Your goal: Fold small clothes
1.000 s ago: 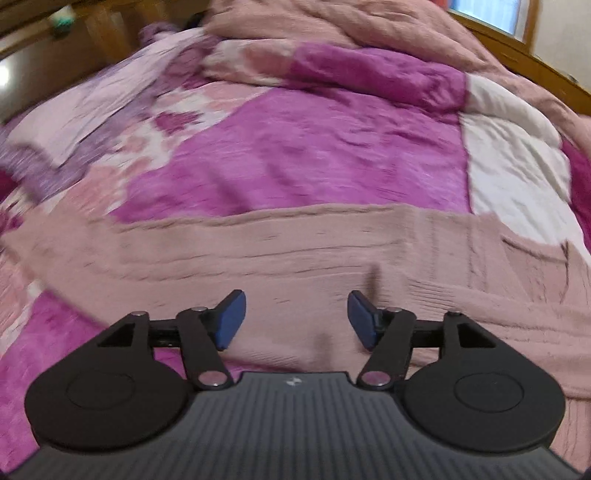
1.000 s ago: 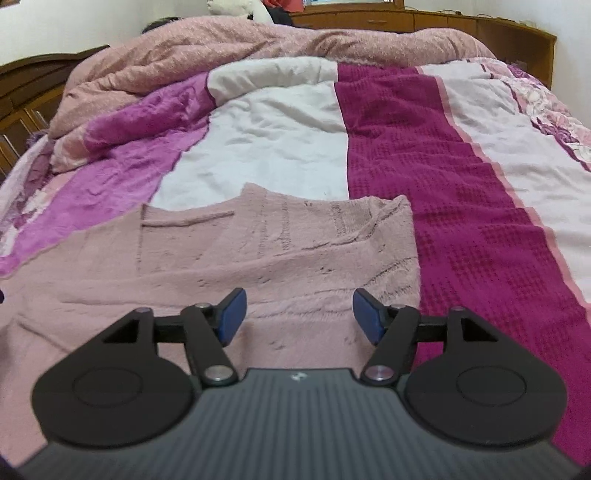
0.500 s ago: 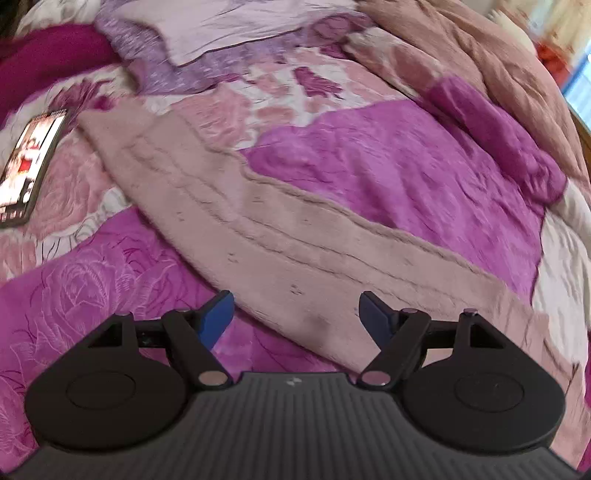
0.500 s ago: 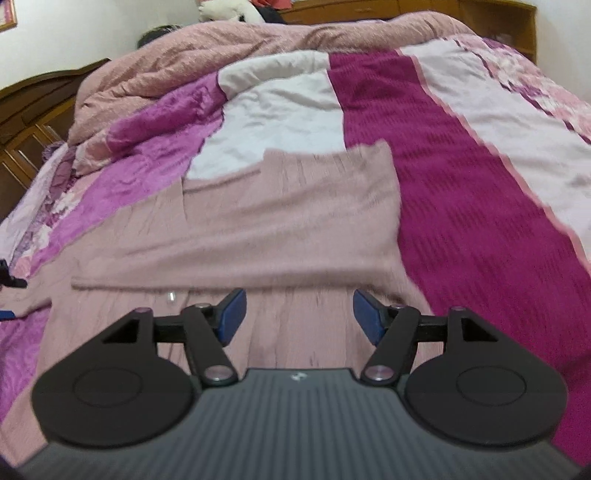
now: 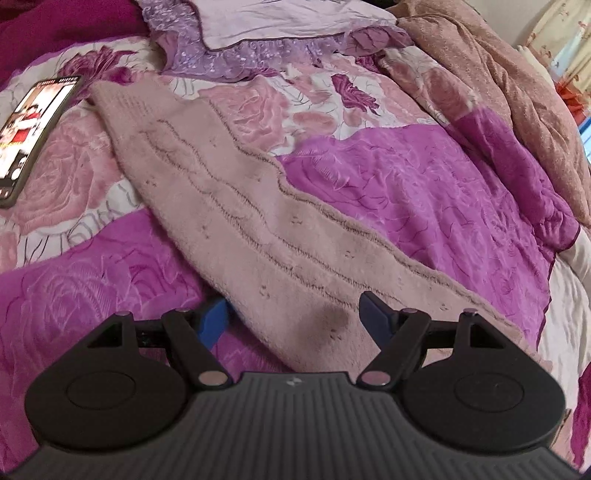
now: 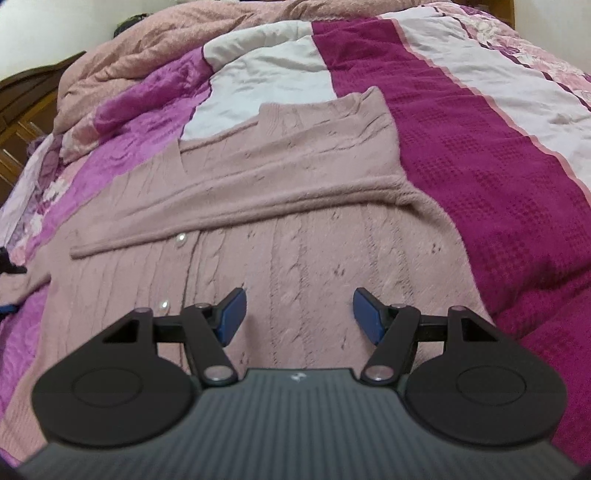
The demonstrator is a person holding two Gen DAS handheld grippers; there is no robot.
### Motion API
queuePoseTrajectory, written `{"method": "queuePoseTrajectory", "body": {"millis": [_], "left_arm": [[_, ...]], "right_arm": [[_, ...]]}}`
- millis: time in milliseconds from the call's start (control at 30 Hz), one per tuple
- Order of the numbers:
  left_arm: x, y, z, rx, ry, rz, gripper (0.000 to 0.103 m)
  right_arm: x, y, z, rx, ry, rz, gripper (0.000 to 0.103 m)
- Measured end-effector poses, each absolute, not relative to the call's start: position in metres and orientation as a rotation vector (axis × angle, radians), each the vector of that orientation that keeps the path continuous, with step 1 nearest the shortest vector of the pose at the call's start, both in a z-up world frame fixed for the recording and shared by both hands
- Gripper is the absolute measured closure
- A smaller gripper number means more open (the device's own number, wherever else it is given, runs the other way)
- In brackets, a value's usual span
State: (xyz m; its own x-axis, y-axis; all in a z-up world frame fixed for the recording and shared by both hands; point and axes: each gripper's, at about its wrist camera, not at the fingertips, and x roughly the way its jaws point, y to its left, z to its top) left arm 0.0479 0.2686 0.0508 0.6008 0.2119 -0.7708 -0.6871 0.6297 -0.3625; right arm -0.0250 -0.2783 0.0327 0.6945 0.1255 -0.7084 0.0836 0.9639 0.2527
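Observation:
A pink cable-knit cardigan (image 6: 314, 258) lies flat on the bed, buttons (image 6: 180, 240) up. One sleeve (image 6: 258, 192) is folded across its chest. My right gripper (image 6: 300, 314) hovers open over the lower front panel, nothing between its blue pads. In the left wrist view the other sleeve (image 5: 229, 192) stretches out from upper left to lower right. My left gripper (image 5: 295, 317) stands open astride that sleeve near the shoulder end, its pads not pressing the knit.
A phone (image 5: 29, 129) with a lit screen lies on the floral bedspread (image 5: 424, 184) left of the sleeve cuff. A lilac pillow (image 5: 280, 26) and a bunched pink duvet (image 6: 184, 40) sit at the head. A dark red striped blanket (image 6: 480, 166) lies right of the cardigan.
The left gripper swung and rolled from the cardigan's body to the outstretched sleeve, its jaws a little wider. The right gripper drew back toward the lower front panel, still open.

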Motion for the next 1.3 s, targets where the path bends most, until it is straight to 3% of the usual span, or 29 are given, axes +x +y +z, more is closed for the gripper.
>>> {"method": "queuePoseTrajectory", "body": {"millis": [433, 467, 500, 600, 700, 1067, 1300], "left_arm": [[0.058, 0.292, 0.041, -0.748, 0.662, 0.533, 0.026], [0.057, 0.292, 0.041, -0.742, 0.65, 0.524, 0.036], [0.056, 0.292, 0.042, -0.727, 0.641, 0.517, 0.054], [0.057, 0.287, 0.046, -0.658, 0.627, 0.47, 0.083], [0.053, 0.28, 0.055, -0.631, 0.58, 0.416, 0.091], [0.036, 0.244, 0.109, -0.633, 0.401, 0.193, 0.092], [0.029, 0.183, 0.151, -0.612, 0.318, -0.019, 0.092]], "right_arm": [[-0.027, -0.268, 0.033, 0.283, 0.804, 0.024, 0.037], [-0.027, -0.269, 0.033, 0.287, 0.805, 0.022, 0.037], [-0.027, -0.269, 0.033, 0.291, 0.804, 0.02, 0.037], [-0.027, -0.27, 0.034, 0.298, 0.797, 0.017, 0.037], [-0.027, -0.271, 0.034, 0.302, 0.794, 0.013, 0.037], [-0.031, -0.278, 0.034, 0.342, 0.772, -0.011, 0.037], [-0.032, -0.28, 0.032, 0.359, 0.765, -0.007, 0.037]]}}
